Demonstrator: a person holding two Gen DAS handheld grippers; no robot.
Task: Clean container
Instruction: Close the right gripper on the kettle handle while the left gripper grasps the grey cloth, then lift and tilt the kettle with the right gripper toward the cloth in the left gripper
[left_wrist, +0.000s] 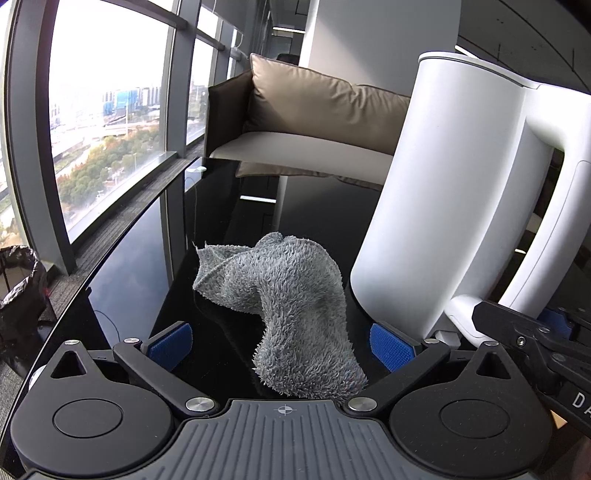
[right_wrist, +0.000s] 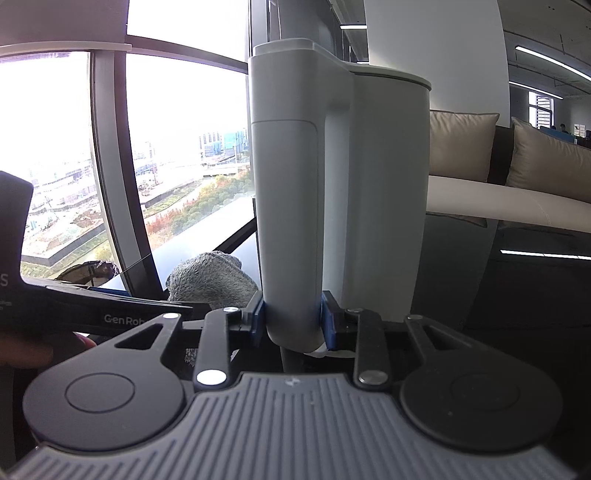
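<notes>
A tall white jug (left_wrist: 443, 184) with a big loop handle (left_wrist: 546, 236) is at the right of the left wrist view. My right gripper (right_wrist: 293, 319) is shut on the lower end of that handle (right_wrist: 288, 221), blue pads pressed on both sides. A fluffy grey cloth (left_wrist: 291, 306) lies crumpled on the glossy black table (left_wrist: 147, 258), just left of the jug's base. My left gripper (left_wrist: 280, 345) is open, its blue pads (left_wrist: 170, 345) wide apart with the cloth loose between them. In the right wrist view the cloth (right_wrist: 210, 280) shows behind the left gripper's body (right_wrist: 92, 306).
The table's curved edge (left_wrist: 110, 266) runs along the left, with carpet and tall windows (left_wrist: 107, 110) beyond. A black lined bin (left_wrist: 18, 291) stands on the floor at the far left. A sofa with tan cushions (left_wrist: 317, 103) is behind the table.
</notes>
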